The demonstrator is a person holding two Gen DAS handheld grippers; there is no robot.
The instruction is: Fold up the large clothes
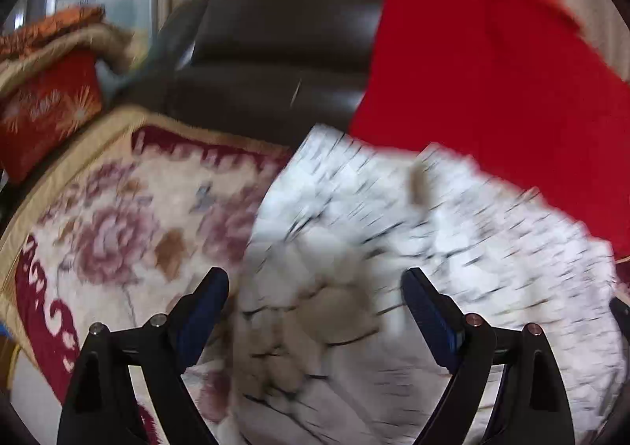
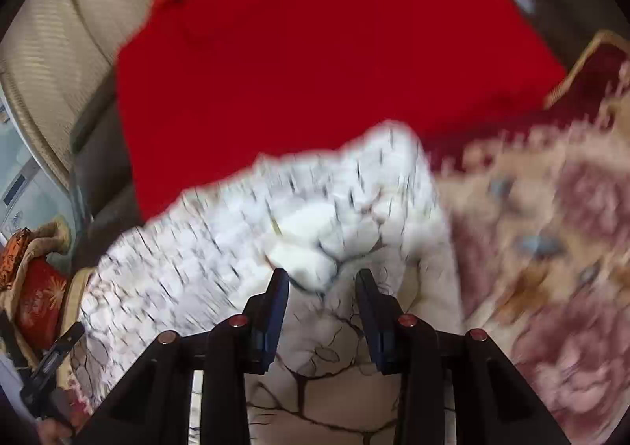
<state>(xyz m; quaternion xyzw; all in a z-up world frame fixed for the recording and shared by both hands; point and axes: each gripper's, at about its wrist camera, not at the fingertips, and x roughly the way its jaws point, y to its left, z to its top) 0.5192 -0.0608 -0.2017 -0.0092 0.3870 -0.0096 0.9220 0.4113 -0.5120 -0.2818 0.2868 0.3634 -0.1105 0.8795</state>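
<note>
A white garment [image 1: 393, 216] with a dark crackle pattern lies crumpled on a floral rug [image 1: 130, 209], blurred. Just beyond it, touching its far edge, lies a flat red cloth [image 2: 315, 51].

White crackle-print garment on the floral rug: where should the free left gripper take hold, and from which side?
Grip the white garment at its far edge, where it meets the red cloth. That edge is a free hem; the middle is bunched. Bring the left gripper, jaws wide, down from above the near side, probably.
</note>
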